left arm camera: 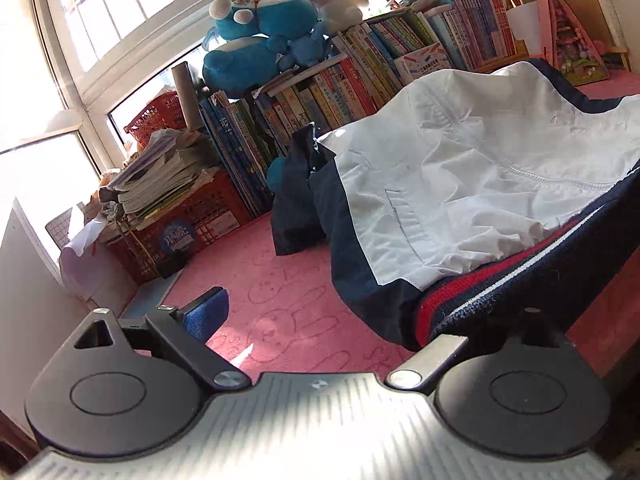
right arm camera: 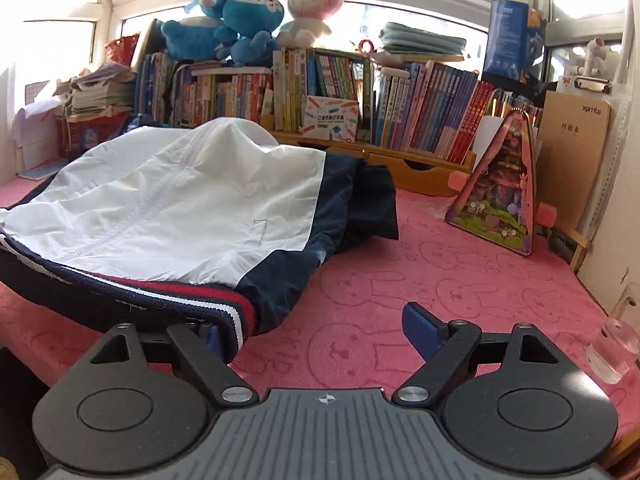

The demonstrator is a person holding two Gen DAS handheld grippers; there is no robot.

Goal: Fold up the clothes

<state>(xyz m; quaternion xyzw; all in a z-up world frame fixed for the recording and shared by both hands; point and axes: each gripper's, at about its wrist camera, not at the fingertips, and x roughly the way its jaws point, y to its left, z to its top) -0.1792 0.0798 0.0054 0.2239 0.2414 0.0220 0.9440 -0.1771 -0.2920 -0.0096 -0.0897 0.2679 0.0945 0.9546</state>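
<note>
A white and navy jacket [left arm camera: 460,168] with a red-and-white striped ribbed hem [left arm camera: 500,280] lies bunched on the pink blanket [left arm camera: 280,280]. My left gripper [left arm camera: 360,312] is open wide. Its left blue pad [left arm camera: 208,312] is over bare blanket, and the hem drapes over and hides the right finger. In the right wrist view the jacket [right arm camera: 180,200] fills the left half. My right gripper [right arm camera: 316,328] is also open wide at the hem's corner [right arm camera: 236,316]. That corner partly covers the left pad [right arm camera: 212,336], while the right pad [right arm camera: 420,328] is clear of the cloth.
Rows of books [right arm camera: 320,92] with plush toys [right arm camera: 240,20] on top line the back. Red crates with stacked papers [left arm camera: 168,184] stand at the left. On the right are a pink triangular toy house [right arm camera: 500,184], a clipboard [right arm camera: 572,152] and a clear glass bottle [right arm camera: 612,352].
</note>
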